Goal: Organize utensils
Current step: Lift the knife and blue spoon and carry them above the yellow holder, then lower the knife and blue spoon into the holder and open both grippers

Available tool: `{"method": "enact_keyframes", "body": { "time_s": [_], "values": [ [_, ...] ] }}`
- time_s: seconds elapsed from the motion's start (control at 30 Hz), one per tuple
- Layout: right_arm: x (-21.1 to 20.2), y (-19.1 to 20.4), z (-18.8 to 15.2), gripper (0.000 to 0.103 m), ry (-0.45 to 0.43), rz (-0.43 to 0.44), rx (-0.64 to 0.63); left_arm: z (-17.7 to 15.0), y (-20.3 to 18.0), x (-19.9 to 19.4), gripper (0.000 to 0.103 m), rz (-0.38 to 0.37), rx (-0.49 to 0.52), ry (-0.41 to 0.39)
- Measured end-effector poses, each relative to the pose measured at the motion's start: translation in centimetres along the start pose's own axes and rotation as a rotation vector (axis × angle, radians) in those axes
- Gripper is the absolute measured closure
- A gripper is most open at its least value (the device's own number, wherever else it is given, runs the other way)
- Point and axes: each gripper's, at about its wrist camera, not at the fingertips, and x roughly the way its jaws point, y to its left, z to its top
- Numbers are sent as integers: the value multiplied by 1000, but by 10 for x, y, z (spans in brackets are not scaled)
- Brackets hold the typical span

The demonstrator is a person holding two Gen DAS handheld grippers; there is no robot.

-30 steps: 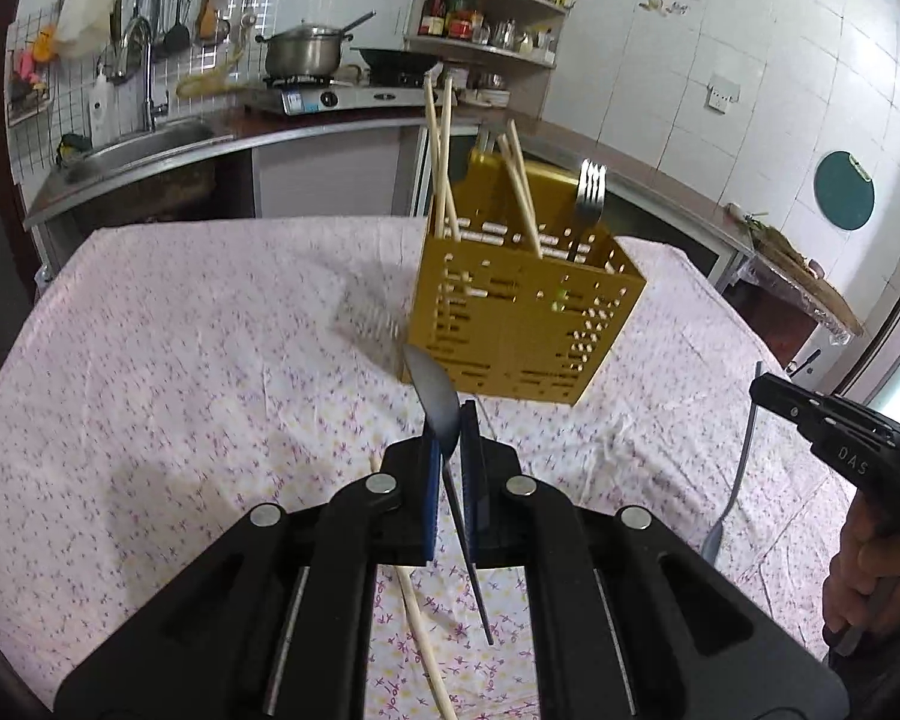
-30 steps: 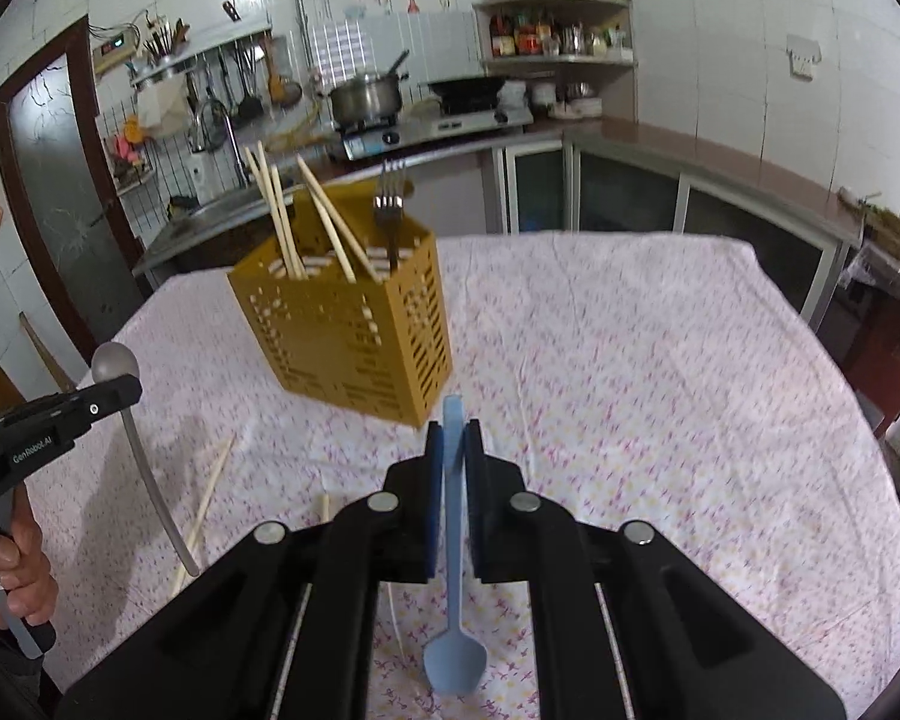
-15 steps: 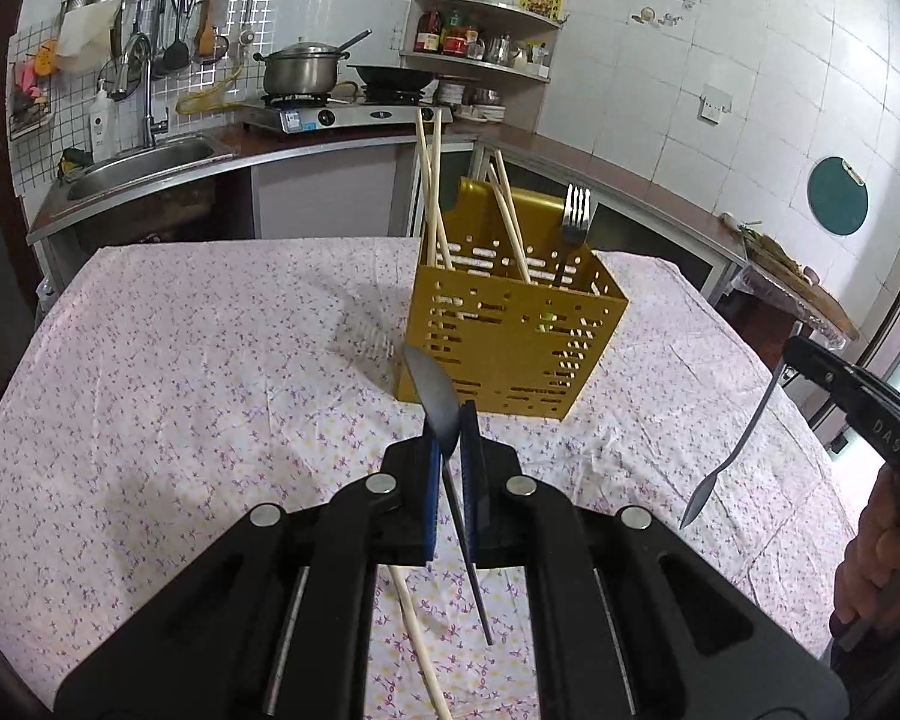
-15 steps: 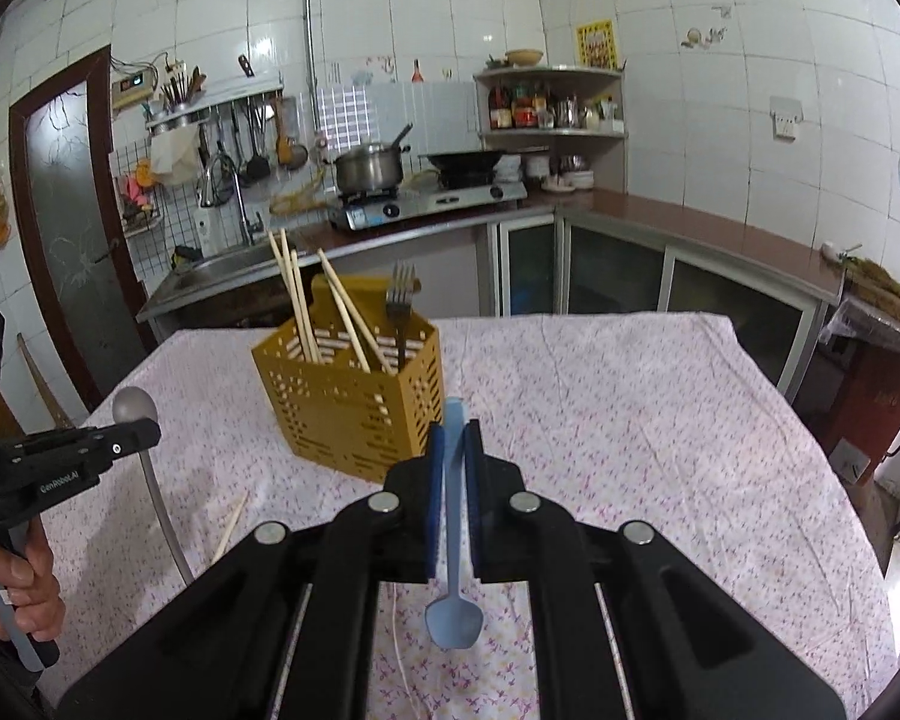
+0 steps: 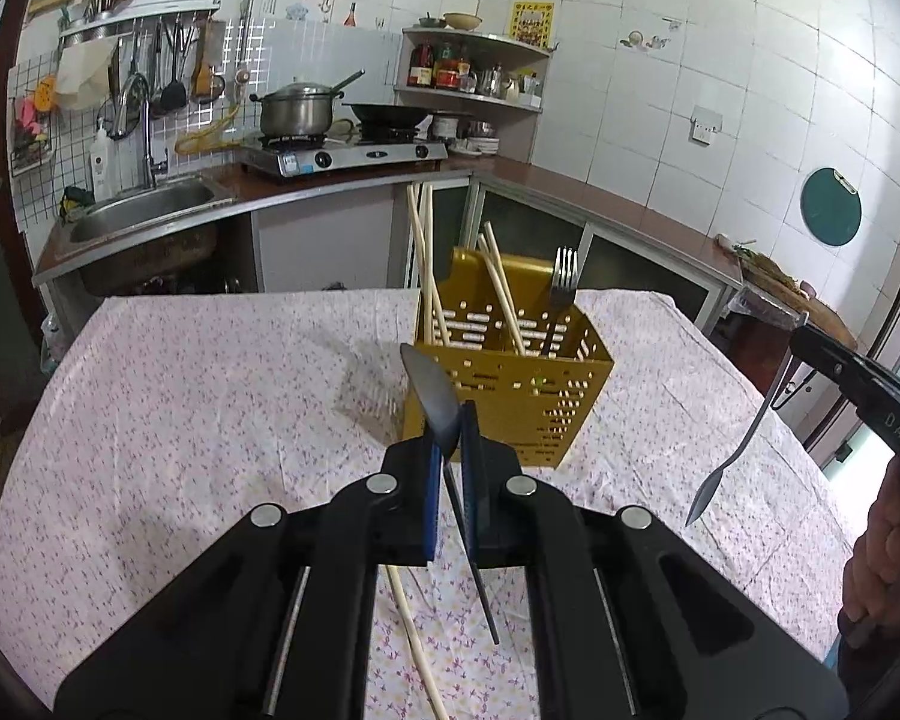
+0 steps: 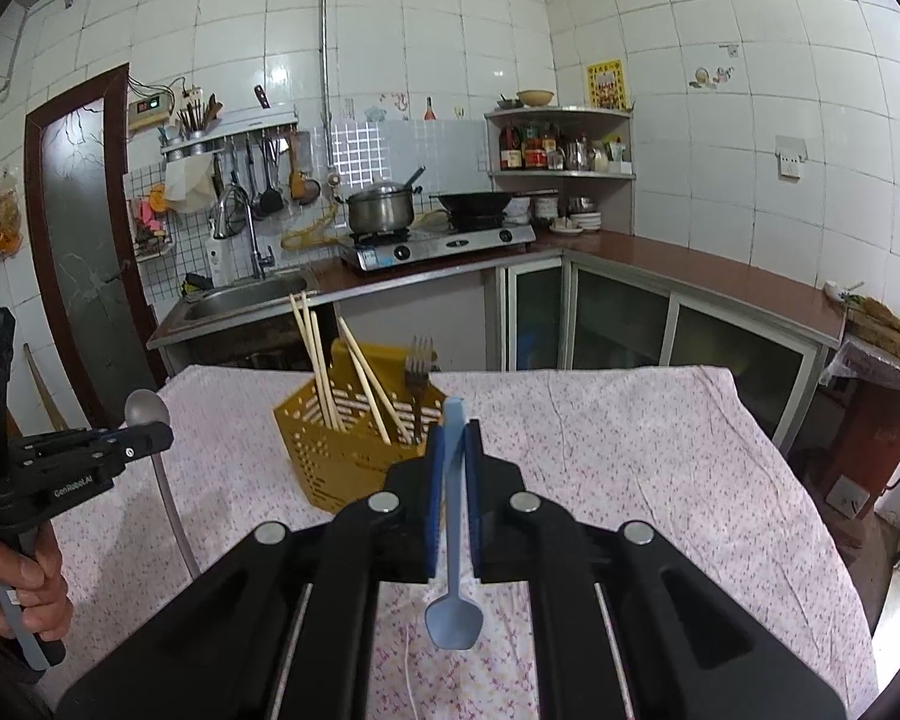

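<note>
The yellow utensil holder (image 5: pixel 513 387) stands upright on the surface (image 5: pixel 180 420), which is covered with a floral cloth, roughly at its middle. Inside it several wooden chopsticks (image 5: pixel 426 276) lean at angles, and a metal fork (image 5: pixel 561 294) stands tines up in the compartment nearer the right side. The same holder (image 6: pixel 342 444) shows in the right wrist view, partly hidden behind the tool's fingers.

The left tool (image 5: pixel 453 450) is clamped on a metal spoon (image 5: pixel 432 396): the bowl points up and forward above the fingertips, the handle slants down behind them. It hovers above the cloth, just in front of the holder. Below it a loose chopstick (image 5: pixel 414 636) lies flat on the cloth.

The right tool (image 6: pixel 453 456) is closed on a light blue plastic spoon (image 6: pixel 453 618), held with its handle up between the fingers and its bowl hanging below, over the cloth and near the holder.

From the left wrist view the right tool (image 5: pixel 810 348) appears at the right edge, well apart from the holder.
</note>
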Motion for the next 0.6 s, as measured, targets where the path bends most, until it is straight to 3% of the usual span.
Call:
{"method": "enact_keyframes", "body": {
  "time_s": [0.6],
  "values": [
    [-5, 13, 57, 96, -100, 14, -26, 58, -14, -13, 99, 7, 56, -97]
  ]
}}
